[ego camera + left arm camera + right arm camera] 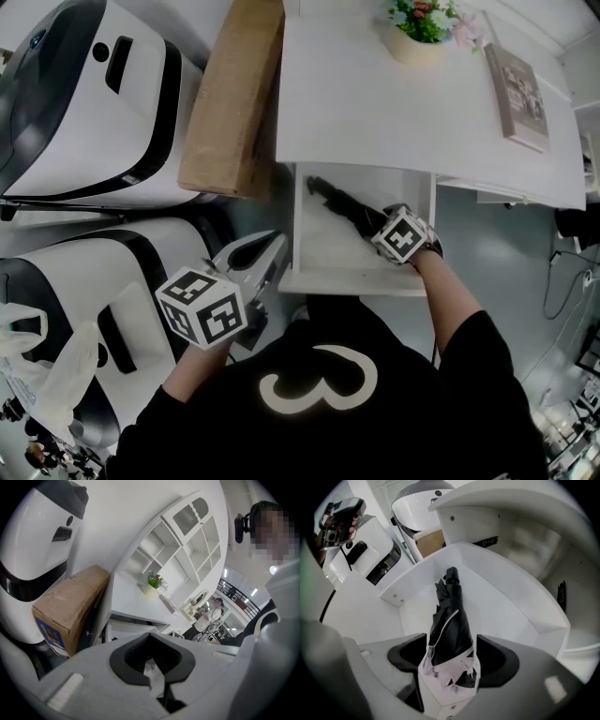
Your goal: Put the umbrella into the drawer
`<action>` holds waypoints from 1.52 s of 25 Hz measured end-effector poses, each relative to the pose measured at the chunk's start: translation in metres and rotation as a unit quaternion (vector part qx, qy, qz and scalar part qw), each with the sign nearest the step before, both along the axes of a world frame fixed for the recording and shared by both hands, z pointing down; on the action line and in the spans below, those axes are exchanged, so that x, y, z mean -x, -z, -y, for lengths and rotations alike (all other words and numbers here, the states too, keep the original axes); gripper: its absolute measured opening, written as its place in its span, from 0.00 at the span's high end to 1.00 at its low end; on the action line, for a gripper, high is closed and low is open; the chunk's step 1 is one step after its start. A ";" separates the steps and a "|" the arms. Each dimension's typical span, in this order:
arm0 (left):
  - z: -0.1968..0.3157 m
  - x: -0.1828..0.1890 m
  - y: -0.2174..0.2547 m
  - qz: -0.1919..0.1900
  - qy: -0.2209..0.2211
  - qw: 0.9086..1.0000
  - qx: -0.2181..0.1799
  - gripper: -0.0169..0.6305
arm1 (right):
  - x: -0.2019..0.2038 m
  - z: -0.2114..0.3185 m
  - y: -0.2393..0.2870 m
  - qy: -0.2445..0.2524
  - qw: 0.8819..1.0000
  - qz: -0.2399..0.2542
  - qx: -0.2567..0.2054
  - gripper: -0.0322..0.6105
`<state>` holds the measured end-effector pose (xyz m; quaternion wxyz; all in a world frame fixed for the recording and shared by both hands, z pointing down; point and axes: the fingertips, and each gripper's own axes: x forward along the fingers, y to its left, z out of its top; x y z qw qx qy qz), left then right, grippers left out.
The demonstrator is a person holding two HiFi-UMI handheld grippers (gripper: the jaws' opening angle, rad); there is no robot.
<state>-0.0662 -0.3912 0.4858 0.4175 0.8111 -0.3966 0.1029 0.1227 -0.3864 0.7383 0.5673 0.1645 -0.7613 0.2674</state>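
Seen from the head camera, a white pull-out drawer (323,251) stands open below a white desk top (375,103), just right of centre. A folded black fabric umbrella (339,203) lies on the drawer floor, running from the back corner at 10 o'clock toward the front at 4 o'clock.

The right gripper (452,644) reaches steeply down into the drawer at that 4 o'clock end. In the right gripper view its two dark jaws stand spread wide, one on each side of the umbrella's near end, which shows pale pink edging. The rest of the umbrella stretches away toward 12 o'clock across the drawer floor.

The left gripper (152,667) hangs outside the drawer, at 8 o'clock from it, in front of the person's chest. In the left gripper view its jaws are pressed together at the tips with nothing between them.

On the desk top, a small potted plant with pink flowers (422,23) sits at 12 o'clock and a grey book (518,94) at 2 o'clock. A brown cardboard box (234,94) leans beside the desk at 11 o'clock.
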 end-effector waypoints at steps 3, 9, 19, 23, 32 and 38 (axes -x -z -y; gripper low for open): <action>-0.005 -0.005 0.008 -0.005 -0.008 1.000 -0.010 0.96 | 0.002 0.009 0.028 -0.004 0.999 0.026 -0.036 0.44; -0.023 -0.014 0.030 -0.012 -0.029 0.999 -0.035 0.96 | 0.011 0.008 0.111 -0.063 0.987 0.114 -0.099 0.44; -0.074 -0.019 0.087 -0.027 -0.060 0.993 -0.101 0.96 | 0.024 -0.050 0.314 -0.174 0.891 0.321 -0.270 0.76; -0.104 -0.016 0.115 -0.032 -0.072 0.988 -0.130 0.96 | 0.032 -0.090 0.367 -0.195 0.856 0.373 -0.299 0.84; -0.163 -0.010 0.192 -0.035 -0.114 0.968 -0.221 0.96 | 0.076 -0.175 0.426 -0.168 0.832 0.432 -0.304 0.95; -0.179 -0.017 0.205 -0.034 -0.134 0.960 -0.242 0.96 | 0.081 -0.194 0.432 -0.182 0.816 0.457 -0.303 0.95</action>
